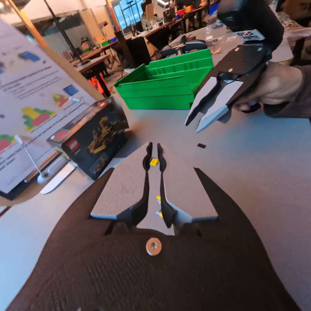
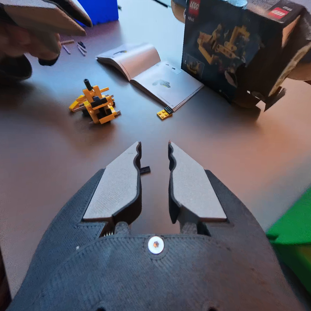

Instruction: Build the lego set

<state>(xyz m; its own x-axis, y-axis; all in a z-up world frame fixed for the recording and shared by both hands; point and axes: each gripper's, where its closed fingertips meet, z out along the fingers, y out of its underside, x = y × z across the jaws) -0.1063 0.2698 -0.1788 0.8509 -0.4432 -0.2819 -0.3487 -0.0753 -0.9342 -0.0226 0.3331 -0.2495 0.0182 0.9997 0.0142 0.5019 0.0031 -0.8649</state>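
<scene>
Both of my jaw pairs are empty: my right gripper (image 2: 154, 143) stands apart above a small black piece (image 2: 145, 169) on the table (image 2: 218, 151), while my left gripper (image 1: 154, 144) is nearly together with a slim gap. Taking the open instruction booklet (image 2: 151, 74) as landmark, the half-built yellow model (image 2: 95, 105) sits well to its left, and a yellow plate (image 2: 164, 114) touches its near corner. If I close off-centre, I judge the black piece (tiny, light) could skid away.
</scene>
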